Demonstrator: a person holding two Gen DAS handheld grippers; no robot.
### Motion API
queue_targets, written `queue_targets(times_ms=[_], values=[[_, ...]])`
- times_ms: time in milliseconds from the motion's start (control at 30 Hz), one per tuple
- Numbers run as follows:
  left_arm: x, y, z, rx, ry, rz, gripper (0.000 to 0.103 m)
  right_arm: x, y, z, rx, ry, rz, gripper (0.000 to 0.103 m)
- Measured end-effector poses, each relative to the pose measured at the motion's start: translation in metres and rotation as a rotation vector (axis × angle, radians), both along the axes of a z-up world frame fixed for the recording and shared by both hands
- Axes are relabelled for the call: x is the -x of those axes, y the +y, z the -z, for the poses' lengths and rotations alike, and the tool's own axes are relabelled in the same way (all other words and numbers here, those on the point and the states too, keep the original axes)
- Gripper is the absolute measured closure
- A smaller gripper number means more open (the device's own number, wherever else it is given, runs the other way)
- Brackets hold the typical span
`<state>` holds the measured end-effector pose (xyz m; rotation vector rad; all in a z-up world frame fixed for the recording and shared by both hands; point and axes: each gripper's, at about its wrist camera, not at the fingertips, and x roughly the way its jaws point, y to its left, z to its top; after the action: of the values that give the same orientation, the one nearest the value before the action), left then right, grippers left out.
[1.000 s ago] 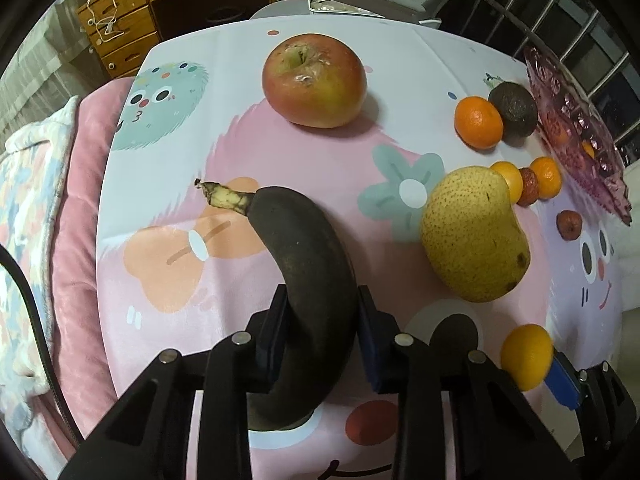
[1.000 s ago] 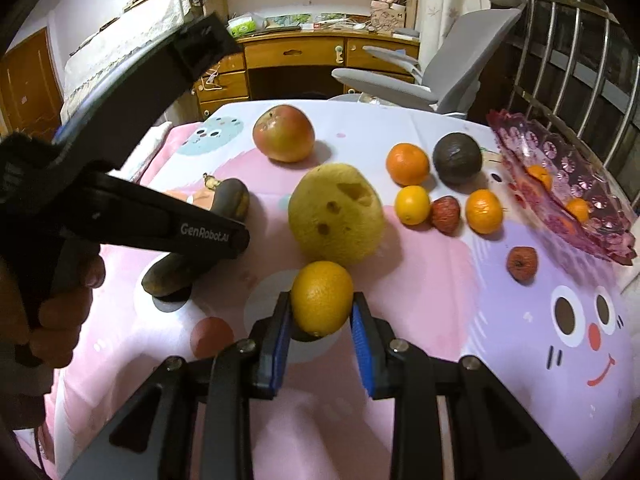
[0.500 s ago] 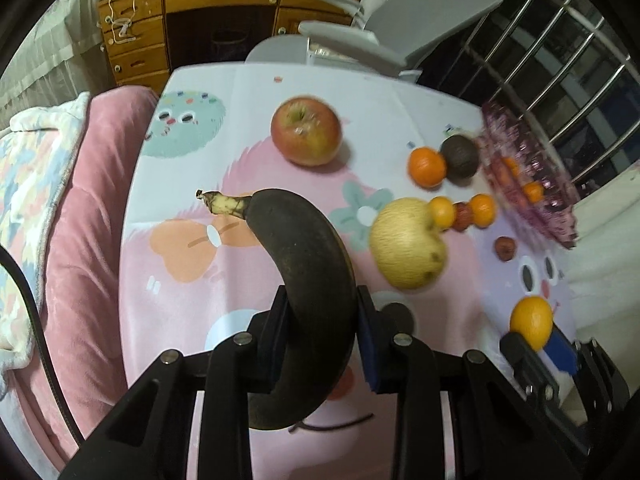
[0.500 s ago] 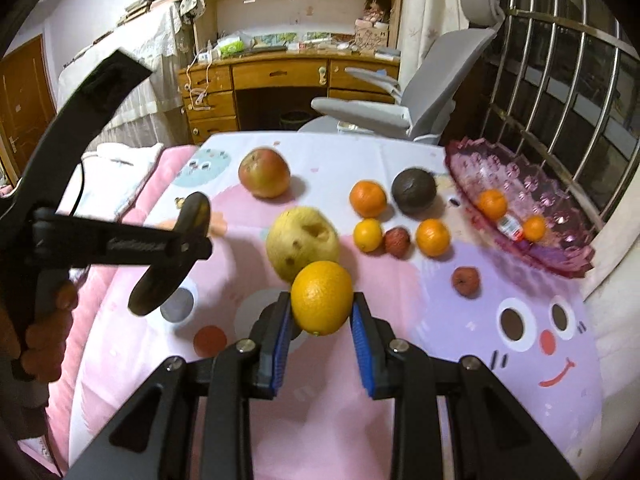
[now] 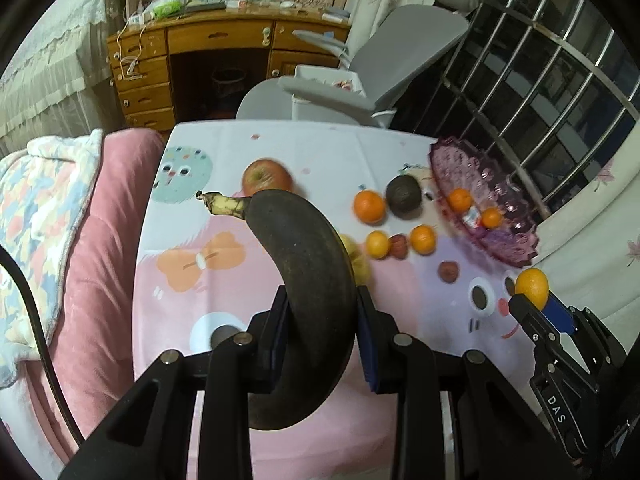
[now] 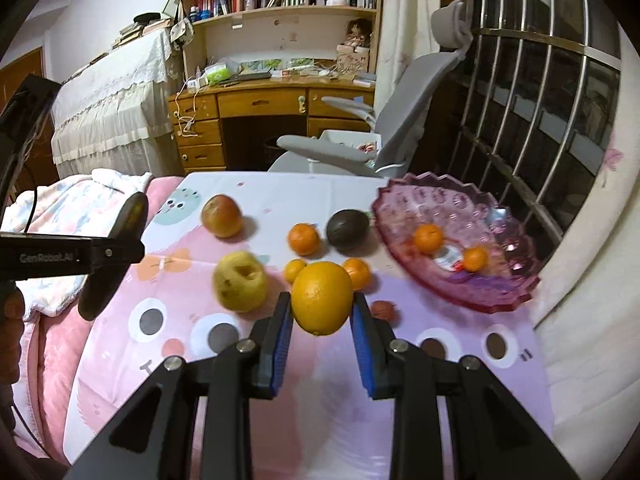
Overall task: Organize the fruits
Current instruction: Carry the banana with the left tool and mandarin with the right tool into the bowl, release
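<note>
Left to right across the table, clock directions taken on the right wrist view.

Left gripper [image 5: 322,336]: jaws clamped on the blackened banana [image 5: 298,280] near its middle, so the curve balances on both sides of the pads; stem end points to 10 o'clock in the left view. Banana is clear of the tablecloth [image 6: 328,364], held in the air.

On the cloth: apple [image 6: 221,216] at 10 o'clock, yellow pear [image 6: 240,286] at 9, loose mandarins [image 6: 304,238] and a dark avocado [image 6: 347,229] near 12. These sit well apart from each other, apparently waiting to be sorted.

Right gripper [image 6: 321,334]: blue pads pressed on both sides of the orange [image 6: 322,298], gripped across its widest part, a hold that should keep a round fruit from rolling out. Orange is lifted off the cloth.

Pink glass bowl [image 6: 496,298] at 2 o'clock, holding two mandarins and a small packet. Judgement: it is the collection point, and both held fruits are headed there.
</note>
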<state>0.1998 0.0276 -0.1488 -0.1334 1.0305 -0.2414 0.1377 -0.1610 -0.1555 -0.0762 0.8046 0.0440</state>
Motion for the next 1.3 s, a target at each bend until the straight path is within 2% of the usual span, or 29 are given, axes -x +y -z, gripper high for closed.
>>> queue_targets(times_ms=[300, 633, 1033, 1300], values=[[-0.001, -0.077, -0.043, 0.003, -0.109, -0.046, 0.074, -0.008, -0.072, -0.018, 0.003, -0.012, -0.064, 0.074], [-0.019, -0.173, -0.065, 0.006, -0.189, -0.013, 0.074, -0.03, -0.152, -0.019, 0.019, -0.022, -0.091, 0.074], [-0.067, -0.264, -0.056, -0.021, -0.192, 0.054, 0.074, -0.065, -0.223, 0.006, 0.007, 0.021, -0.105, 0.074], [-0.103, -0.321, -0.025, -0.043, -0.127, 0.097, 0.074, -0.087, -0.245, 0.029, 0.012, 0.07, -0.159, 0.074]])
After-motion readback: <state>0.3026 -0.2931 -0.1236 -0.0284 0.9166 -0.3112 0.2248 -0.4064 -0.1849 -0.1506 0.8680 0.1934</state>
